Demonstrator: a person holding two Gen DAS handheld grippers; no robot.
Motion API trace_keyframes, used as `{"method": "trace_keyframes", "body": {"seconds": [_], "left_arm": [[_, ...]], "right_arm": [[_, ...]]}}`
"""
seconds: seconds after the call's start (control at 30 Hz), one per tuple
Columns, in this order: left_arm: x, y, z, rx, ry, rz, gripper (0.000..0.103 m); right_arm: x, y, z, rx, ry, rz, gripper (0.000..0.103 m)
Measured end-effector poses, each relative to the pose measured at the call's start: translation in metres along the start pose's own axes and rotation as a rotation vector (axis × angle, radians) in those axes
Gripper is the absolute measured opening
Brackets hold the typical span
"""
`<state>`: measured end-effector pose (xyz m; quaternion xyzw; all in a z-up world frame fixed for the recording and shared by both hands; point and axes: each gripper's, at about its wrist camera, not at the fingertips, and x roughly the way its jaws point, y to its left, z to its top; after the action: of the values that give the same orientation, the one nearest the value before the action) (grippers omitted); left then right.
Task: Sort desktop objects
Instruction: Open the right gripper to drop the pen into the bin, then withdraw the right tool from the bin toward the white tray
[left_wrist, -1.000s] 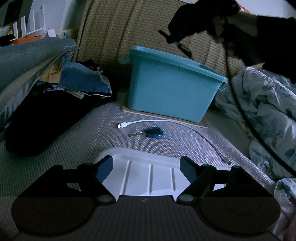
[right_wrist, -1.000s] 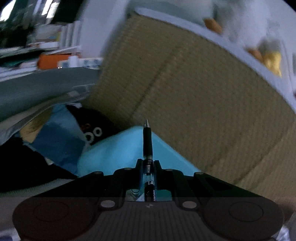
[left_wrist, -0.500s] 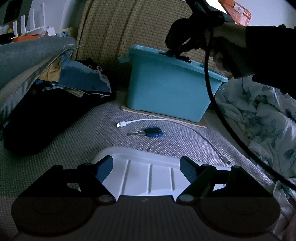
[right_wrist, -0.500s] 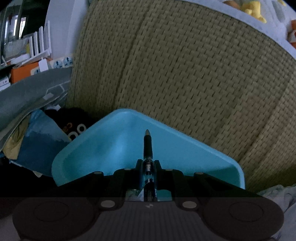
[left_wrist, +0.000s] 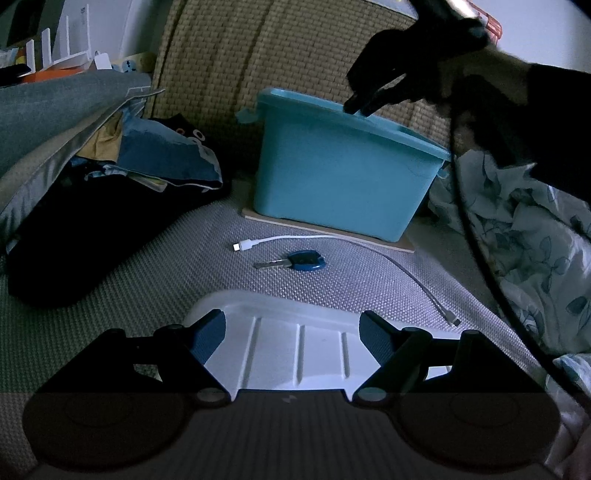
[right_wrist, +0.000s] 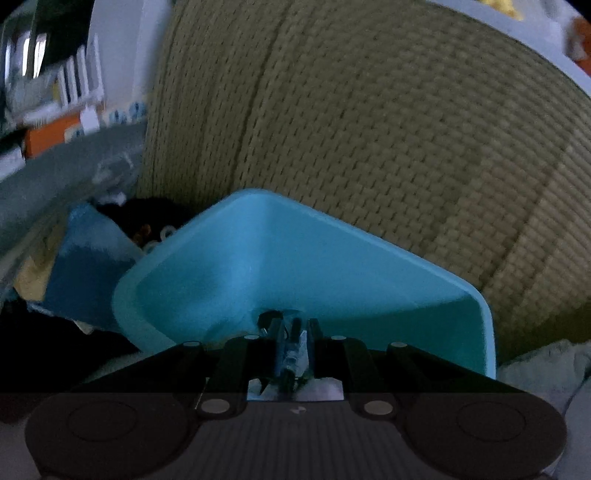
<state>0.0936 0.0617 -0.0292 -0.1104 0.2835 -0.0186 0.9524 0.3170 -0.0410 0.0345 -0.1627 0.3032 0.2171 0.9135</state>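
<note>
A teal plastic bin (left_wrist: 343, 177) stands on a thin board against a woven cushion. My right gripper (left_wrist: 364, 105) hangs over the bin's rim; in the right wrist view (right_wrist: 293, 332) its jaws stand nearly together above the bin's inside (right_wrist: 280, 266). The pen no longer sticks out ahead; something blurred sits between the fingers. A blue-headed key (left_wrist: 295, 261) and a white USB cable (left_wrist: 332, 243) lie on the grey mat. My left gripper (left_wrist: 291, 332) is open and empty, low over a white ribbed lid (left_wrist: 295, 347).
A pile of dark and blue clothes (left_wrist: 122, 173) lies at the left. A floral blanket (left_wrist: 524, 251) is bunched at the right. The woven cushion (left_wrist: 258, 55) stands behind the bin. A black cable (left_wrist: 480, 240) hangs from the right gripper.
The right gripper moved down and forward over the bin. The pen that stuck out upright between its fingers no longer shows ahead of them. The left gripper has not moved.
</note>
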Motion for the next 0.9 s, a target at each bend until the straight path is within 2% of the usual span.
{"method": "trace_keyframes", "body": {"seconds": [0.07, 0.2, 0.37, 0.47, 0.77, 0.9], "left_arm": [[-0.001, 0.0, 0.0, 0.004, -0.002, 0.003, 0.083], [-0.003, 0.001, 0.0, 0.0, -0.009, 0.008, 0.083], [-0.004, -0.003, -0.001, 0.025, -0.013, 0.017, 0.083], [-0.006, -0.008, -0.002, 0.054, -0.019, 0.023, 0.083], [-0.011, -0.007, -0.003, 0.063, -0.034, 0.048, 0.083], [-0.016, -0.009, -0.005, 0.079, -0.053, 0.057, 0.083]], "right_arm": [[-0.017, -0.001, -0.005, 0.014, -0.03, -0.006, 0.024], [-0.064, -0.004, -0.027, 0.035, -0.13, 0.001, 0.027], [-0.115, -0.01, -0.072, 0.087, -0.187, 0.01, 0.037], [-0.134, -0.007, -0.112, 0.112, -0.184, 0.003, 0.049], [-0.152, 0.014, -0.24, 0.208, -0.074, 0.027, 0.051], [-0.161, 0.019, -0.278, 0.254, -0.106, 0.081, 0.052]]}}
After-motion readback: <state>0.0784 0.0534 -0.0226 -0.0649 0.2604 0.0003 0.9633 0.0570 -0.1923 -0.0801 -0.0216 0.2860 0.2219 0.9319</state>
